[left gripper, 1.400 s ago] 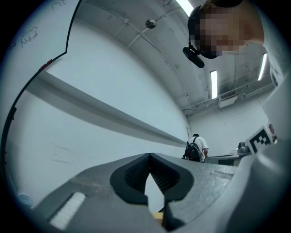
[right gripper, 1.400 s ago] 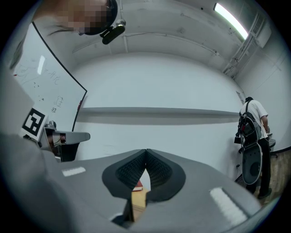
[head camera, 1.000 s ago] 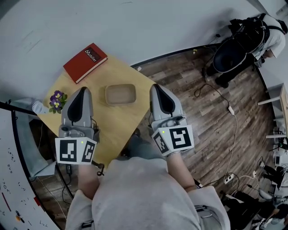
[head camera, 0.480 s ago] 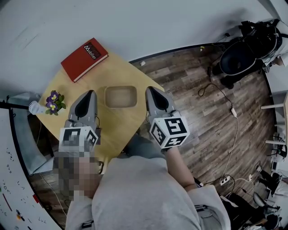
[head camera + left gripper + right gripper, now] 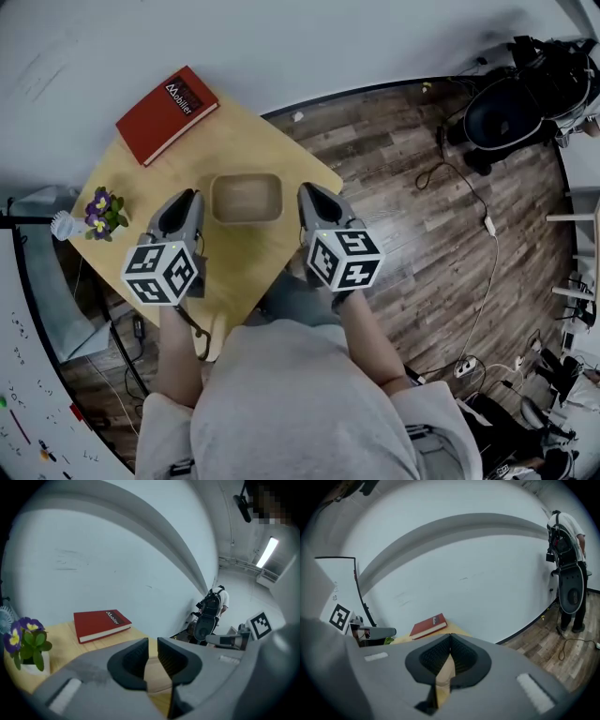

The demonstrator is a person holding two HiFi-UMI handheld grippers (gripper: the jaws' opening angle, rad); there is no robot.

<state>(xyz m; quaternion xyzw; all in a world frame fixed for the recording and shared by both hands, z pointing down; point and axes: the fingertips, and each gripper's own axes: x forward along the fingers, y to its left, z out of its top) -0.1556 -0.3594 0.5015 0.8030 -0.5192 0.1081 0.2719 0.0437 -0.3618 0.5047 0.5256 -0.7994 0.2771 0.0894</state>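
A small wooden table (image 5: 234, 255) stands against a white wall. On it lie a shallow tan tray (image 5: 247, 198), a red book (image 5: 167, 113) and a little pot of purple flowers (image 5: 101, 212). My left gripper (image 5: 185, 198) hovers just left of the tray, its jaws a narrow gap apart with nothing between them (image 5: 153, 642). The red book (image 5: 101, 623) and flowers (image 5: 24, 641) lie ahead of it. My right gripper (image 5: 309, 191) hovers at the tray's right side, shut and empty (image 5: 450, 638), with the book (image 5: 429, 625) beyond it.
Dark wood floor (image 5: 422, 206) with cables lies right of the table. A person with a backpack (image 5: 566, 569) stands far off by the wall. A whiteboard (image 5: 340, 590) stands to the left. A white round brush (image 5: 64, 225) sits beside the flowers.
Both grippers have tipped down from the wall and ceiling toward the table and now flank the tray. The left jaws have parted slightly; the right stays shut.
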